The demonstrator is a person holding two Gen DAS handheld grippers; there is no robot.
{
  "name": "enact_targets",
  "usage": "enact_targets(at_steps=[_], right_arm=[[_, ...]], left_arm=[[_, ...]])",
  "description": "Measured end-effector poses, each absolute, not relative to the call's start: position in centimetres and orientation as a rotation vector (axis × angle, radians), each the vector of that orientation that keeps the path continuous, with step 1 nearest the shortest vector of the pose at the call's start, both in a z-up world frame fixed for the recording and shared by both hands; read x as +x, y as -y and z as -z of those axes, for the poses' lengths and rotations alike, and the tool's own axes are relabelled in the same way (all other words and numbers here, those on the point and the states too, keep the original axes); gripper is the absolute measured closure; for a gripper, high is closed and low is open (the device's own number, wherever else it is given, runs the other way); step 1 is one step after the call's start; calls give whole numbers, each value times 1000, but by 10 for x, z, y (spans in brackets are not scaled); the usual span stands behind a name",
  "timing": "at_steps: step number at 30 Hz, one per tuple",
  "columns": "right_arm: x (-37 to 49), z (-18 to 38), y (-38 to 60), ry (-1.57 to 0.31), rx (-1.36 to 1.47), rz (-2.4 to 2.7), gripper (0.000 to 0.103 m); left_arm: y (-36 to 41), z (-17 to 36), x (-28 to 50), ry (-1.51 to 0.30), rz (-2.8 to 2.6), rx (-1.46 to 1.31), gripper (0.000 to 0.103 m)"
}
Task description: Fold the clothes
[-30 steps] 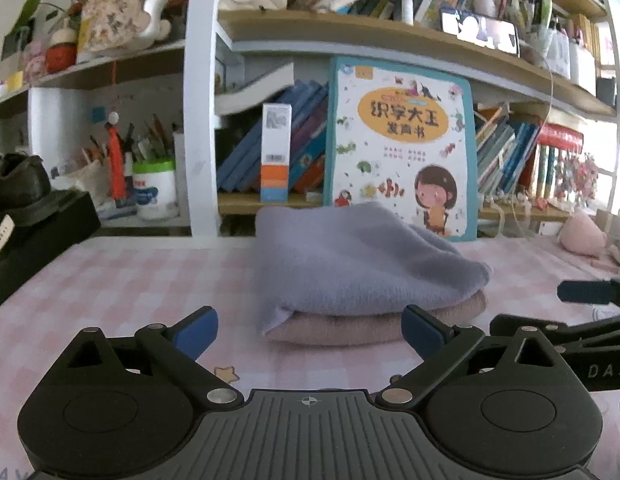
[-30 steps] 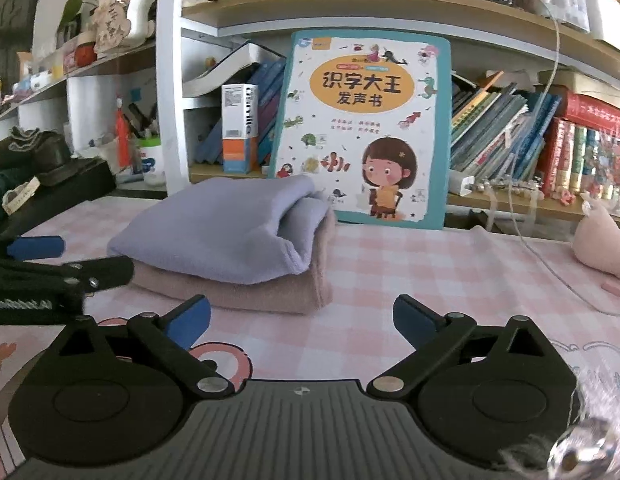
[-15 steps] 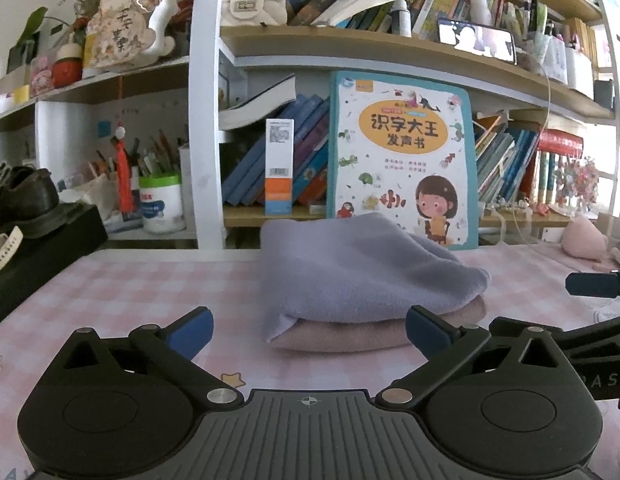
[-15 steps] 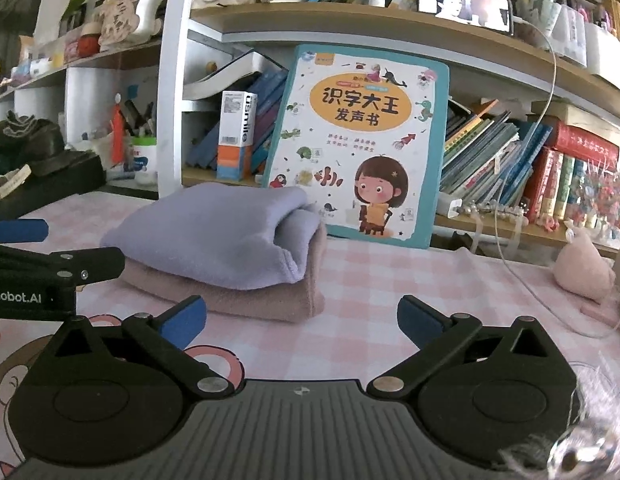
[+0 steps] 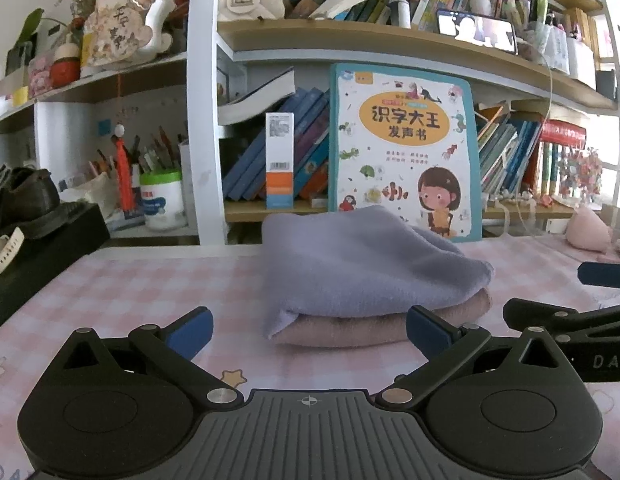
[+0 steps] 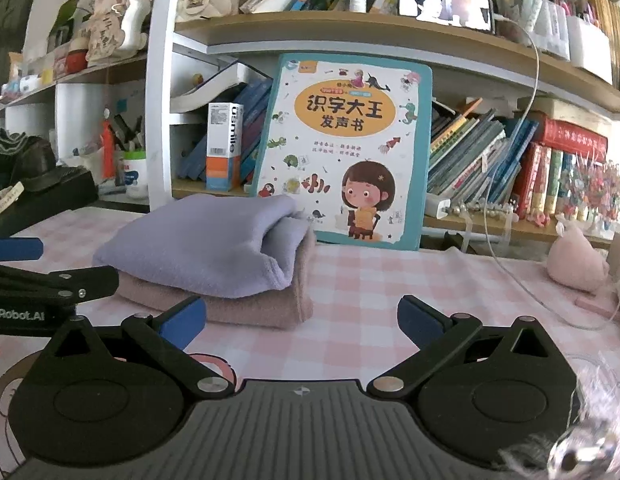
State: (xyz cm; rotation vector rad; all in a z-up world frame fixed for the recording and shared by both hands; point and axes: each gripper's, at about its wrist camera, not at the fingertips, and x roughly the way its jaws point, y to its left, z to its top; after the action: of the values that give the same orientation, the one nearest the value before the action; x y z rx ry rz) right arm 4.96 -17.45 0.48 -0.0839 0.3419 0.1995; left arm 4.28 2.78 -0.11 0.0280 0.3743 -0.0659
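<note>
crowded bookshelves back a table under a pink checked cloth, with a big children's book leaning upright behind the work area. two folded garments sit stacked mid-table: a lavender fleece piece on top of a dusty pink one, edges roughly aligned. the left gripper sits low just in front of the stack, jaws wide apart and empty; the right gripper is beside the stack's right end, jaws likewise spread with nothing between them. both fabrics look thick, soft and light, likely to sag and slide over each other if lifted carelessly. the stack appears finished, so little seems left. if it must be moved, pinching the pink layer's folded edge from below, both ends together, would probably keep the folds intact.
</note>
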Motion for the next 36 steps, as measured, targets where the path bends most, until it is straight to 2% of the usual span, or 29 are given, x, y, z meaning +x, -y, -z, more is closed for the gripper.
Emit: enact_targets(at_steps=[36], right_arm=[[52, -4, 175, -359, -80, -196, 0]], left_arm=[[-28, 1, 44, -382, 75, 25, 0]])
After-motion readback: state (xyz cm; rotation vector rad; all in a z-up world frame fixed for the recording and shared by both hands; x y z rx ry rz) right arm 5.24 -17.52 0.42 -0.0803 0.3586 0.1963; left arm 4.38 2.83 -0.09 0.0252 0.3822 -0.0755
